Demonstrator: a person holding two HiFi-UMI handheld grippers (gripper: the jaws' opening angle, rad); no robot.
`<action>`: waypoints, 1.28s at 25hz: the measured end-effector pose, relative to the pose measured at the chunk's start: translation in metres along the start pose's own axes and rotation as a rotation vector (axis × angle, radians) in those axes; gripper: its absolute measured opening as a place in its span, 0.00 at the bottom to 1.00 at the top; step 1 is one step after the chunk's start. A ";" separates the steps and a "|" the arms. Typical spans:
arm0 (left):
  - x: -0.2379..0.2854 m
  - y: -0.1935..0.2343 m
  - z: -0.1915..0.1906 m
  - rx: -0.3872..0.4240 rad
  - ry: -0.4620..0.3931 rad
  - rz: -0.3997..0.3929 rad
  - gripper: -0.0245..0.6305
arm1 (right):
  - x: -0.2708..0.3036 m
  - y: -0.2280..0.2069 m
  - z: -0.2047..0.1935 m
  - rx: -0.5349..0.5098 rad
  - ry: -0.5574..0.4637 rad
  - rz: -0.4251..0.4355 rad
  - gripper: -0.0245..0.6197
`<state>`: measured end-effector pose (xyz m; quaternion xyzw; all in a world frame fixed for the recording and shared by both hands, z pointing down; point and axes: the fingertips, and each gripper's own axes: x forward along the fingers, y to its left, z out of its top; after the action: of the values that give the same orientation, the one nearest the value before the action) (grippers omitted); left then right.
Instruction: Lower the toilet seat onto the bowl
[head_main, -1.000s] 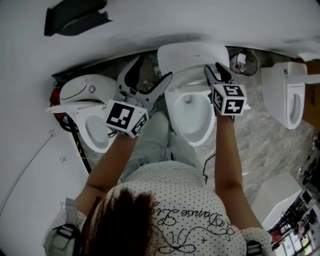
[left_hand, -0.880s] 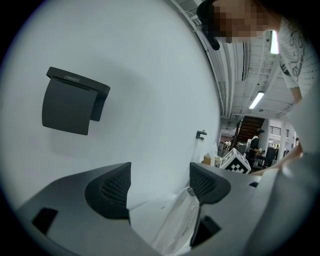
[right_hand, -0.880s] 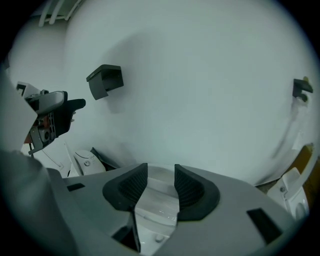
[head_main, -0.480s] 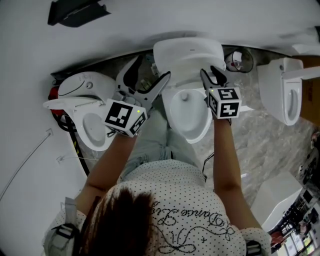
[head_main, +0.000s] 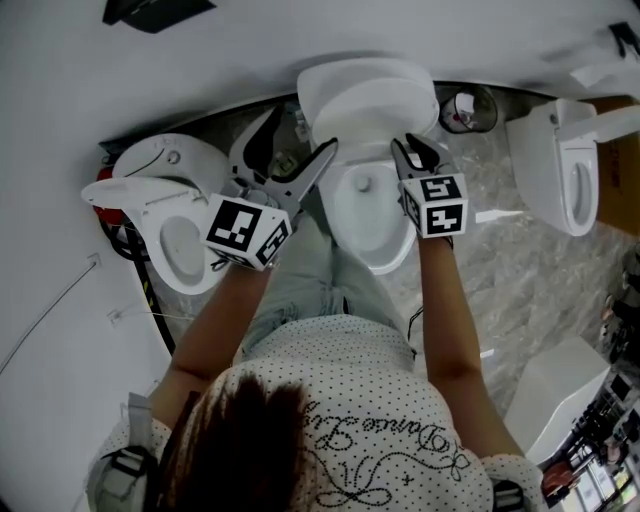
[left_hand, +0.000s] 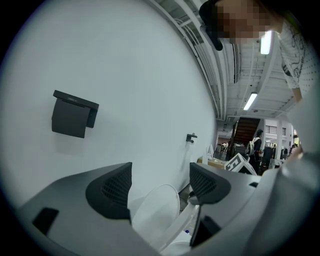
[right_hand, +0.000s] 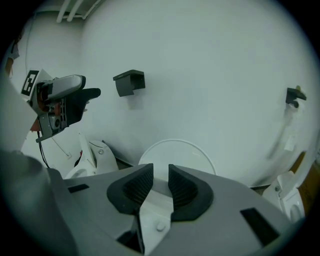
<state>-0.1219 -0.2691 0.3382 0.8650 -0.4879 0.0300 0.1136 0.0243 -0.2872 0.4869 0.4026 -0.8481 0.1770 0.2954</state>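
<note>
Facing the middle toilet, with the seat (right_hand: 158, 220) tipped up against the lid (head_main: 366, 95) at the far side of the open bowl (head_main: 365, 215), close to the wall (head_main: 300, 40). Not yet lowered.

On the right gripper (right_hand: 160, 181): fingers (right_hand: 131, 192) just now closing, drawn to a narrow gap with the seat's white edge filling it. Apparently pinching that edge on the right side of the ring. On the left gripper (left_hand: 160, 186): spread wide, gripping nothing, held out left of the bowl.

Expect stiff moulded plastic, fairly light, glossy and so likely slippery under ribbed pads. Hinged at the far end, so bound to swing in an arc rather than lift free. Probably balanced while leaning back, then inclined to fall and slam once tipped past upright, unless damped at the hinge, which cannot be told from here.

Best taken by the thin rim, on the side or top of the ring, well away from the hinge, with the edge laid flat across the pads. Draw toward the near side, then guide all the way down onto the bowl rather than letting go midway. Allow the edge to pivot a little within the pinch as the angle changes. Avoid any sideways twist: probably hard on the hinge posts.
</note>
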 end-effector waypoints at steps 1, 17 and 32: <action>-0.005 -0.005 0.000 0.002 -0.004 0.004 0.57 | -0.004 0.003 -0.003 -0.011 0.002 -0.001 0.19; -0.087 -0.059 -0.009 0.022 -0.043 0.116 0.57 | -0.046 0.034 -0.049 -0.123 0.006 0.037 0.10; -0.108 -0.056 -0.032 -0.007 0.011 0.009 0.57 | -0.053 0.044 -0.061 -0.088 -0.018 -0.087 0.07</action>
<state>-0.1286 -0.1429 0.3426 0.8622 -0.4912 0.0338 0.1194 0.0379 -0.1964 0.4962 0.4272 -0.8395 0.1229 0.3124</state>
